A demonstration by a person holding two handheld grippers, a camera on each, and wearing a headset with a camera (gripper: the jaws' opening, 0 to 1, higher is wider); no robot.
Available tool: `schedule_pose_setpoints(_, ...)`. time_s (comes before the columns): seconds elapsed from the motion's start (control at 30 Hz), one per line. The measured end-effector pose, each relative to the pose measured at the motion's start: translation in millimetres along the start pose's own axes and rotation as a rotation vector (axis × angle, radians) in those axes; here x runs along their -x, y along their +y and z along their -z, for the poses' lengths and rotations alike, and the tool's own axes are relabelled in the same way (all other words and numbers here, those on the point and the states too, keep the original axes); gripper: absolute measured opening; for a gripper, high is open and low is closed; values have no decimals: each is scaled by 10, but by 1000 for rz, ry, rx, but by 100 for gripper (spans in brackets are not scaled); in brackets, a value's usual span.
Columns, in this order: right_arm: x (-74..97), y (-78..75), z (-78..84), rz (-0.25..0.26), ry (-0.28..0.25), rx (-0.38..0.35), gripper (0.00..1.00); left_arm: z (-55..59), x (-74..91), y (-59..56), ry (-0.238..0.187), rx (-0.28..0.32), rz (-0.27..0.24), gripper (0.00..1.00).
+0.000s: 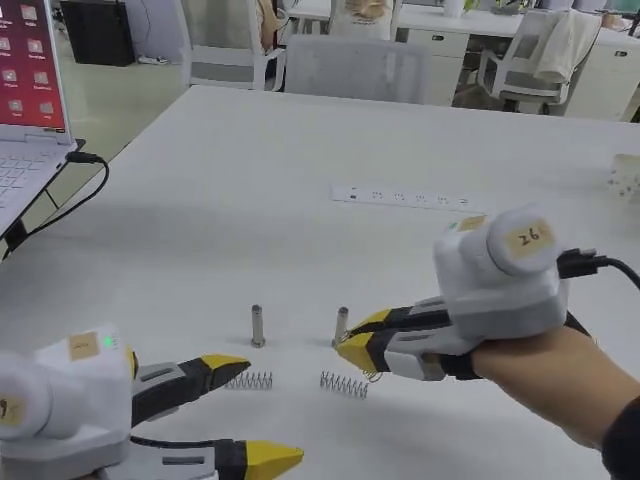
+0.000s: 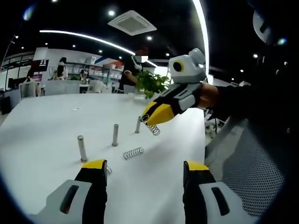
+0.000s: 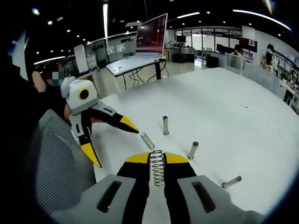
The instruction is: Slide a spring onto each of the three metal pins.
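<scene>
My left gripper (image 1: 268,410) sits nearest, jaws spread wide and empty. Just beyond it, two loose springs (image 1: 250,380) lie on the surface (image 1: 300,200). My right gripper (image 1: 348,346) is clamped on a third spring (image 3: 157,167), close beside one of three upright pins (image 2: 115,135).

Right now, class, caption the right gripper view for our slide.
Right gripper holds a spring before three bare metal pins; open left gripper hovers near a loose spring.
</scene>
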State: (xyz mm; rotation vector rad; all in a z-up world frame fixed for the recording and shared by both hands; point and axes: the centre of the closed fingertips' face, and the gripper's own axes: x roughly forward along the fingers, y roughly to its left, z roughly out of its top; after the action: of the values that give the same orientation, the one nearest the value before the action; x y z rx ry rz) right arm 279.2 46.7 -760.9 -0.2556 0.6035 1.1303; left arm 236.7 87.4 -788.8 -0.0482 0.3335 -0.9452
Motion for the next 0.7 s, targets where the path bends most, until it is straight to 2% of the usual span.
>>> schedule_pose_setpoints(0.2,-47,63,-47,-22,-25,-23,8,44,-52,13,10,5,27,53)
schedule_pose_setpoints(0.47,-96,135,-62,-44,-39,-35,8,-53,-113,-7,-26,31,74,45)
schedule_pose_setpoints(0.57,-108,172,-91,-58,-53,-48,8,-105,-131,-24,-47,63,90,44)
schedule_pose_setpoints(0.7,-121,214,-116,-76,-66,-57,8,-129,-146,-42,-55,78,113,40)
